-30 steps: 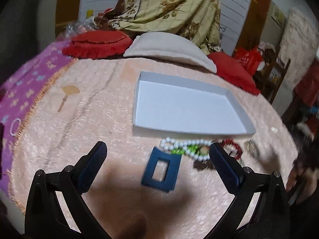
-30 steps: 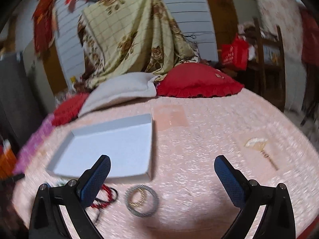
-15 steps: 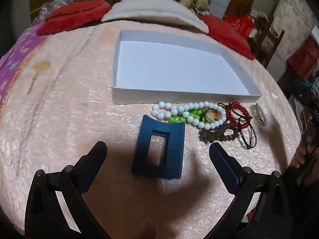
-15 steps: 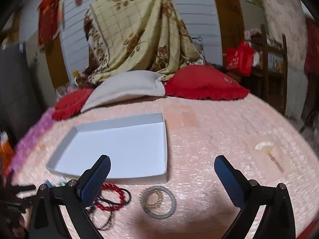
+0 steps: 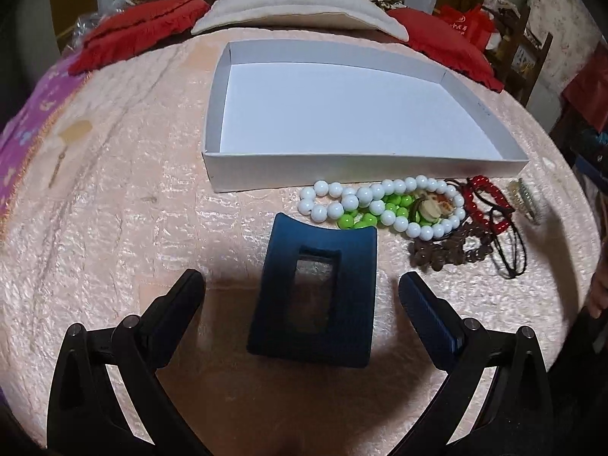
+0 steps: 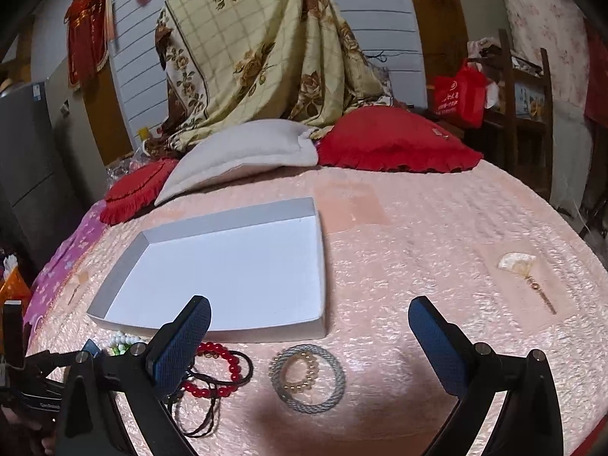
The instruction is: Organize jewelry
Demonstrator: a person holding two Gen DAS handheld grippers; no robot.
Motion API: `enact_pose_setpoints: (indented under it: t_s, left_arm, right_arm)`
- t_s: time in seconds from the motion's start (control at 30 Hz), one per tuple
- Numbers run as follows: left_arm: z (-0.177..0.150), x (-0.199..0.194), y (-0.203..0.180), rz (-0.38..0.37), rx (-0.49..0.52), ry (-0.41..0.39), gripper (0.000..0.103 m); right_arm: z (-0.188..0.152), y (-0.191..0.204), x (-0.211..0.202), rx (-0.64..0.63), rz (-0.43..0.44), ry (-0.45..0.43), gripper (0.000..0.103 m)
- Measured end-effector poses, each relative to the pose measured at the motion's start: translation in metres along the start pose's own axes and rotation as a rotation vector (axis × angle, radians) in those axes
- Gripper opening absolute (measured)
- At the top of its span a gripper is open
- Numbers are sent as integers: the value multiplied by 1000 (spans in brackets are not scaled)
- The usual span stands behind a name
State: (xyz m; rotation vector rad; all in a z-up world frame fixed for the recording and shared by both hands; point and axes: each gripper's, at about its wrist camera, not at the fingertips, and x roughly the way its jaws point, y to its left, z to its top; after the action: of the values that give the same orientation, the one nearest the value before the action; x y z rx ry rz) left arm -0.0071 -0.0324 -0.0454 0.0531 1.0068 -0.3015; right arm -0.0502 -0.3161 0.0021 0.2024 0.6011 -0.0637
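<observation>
Jewelry lies in a loose cluster on the pink bedspread (image 5: 114, 197), just in front of the near wall of the white tray (image 5: 364, 163): a white bead strand (image 5: 380, 205), green beads (image 5: 357, 218), a brown bead bracelet (image 5: 440, 254), a red bead bracelet (image 5: 484, 205) with a black cord (image 5: 509, 254), and a grey and gold bangle pair (image 6: 307, 378) off to the right. The tray interior holds nothing. A dark blue hair claw (image 5: 315, 292) sits nearest us, touching the green beads at its far edge.

Comparing with the left wrist view a second ago, we see the left gripper (image 5: 302, 298) has dropped and advanced: the hair claw, then small and ahead of the fingertips, now fills the space between the widely parted fingers, which grasp nothing. We judge this an approach to a first pick, closure not yet begun.

The right gripper (image 6: 309, 328) has also crept forward; it hangs with fingers spread wide, empty, above the bangles and red bracelet. We judge that sorting has barely started, since every piece remains outside the tray.
</observation>
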Motion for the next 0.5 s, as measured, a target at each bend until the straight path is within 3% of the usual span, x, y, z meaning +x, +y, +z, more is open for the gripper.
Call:
enact_pose_setpoints:
  t_s: [0.17,0.3,0.5]
  left_arm:
    - [1,2,3,4,-14,-2,102]
    - [2,-1,13,-39,-76,-22,102]
    - [-2,-3,4,-12,-46,-43,102]
  right_arm:
    - [-1,14,4,-46,27,5,103]
    - [-1,13,3,-44,26,0,103]
    - [1,11,0,-36,27,-10,103]
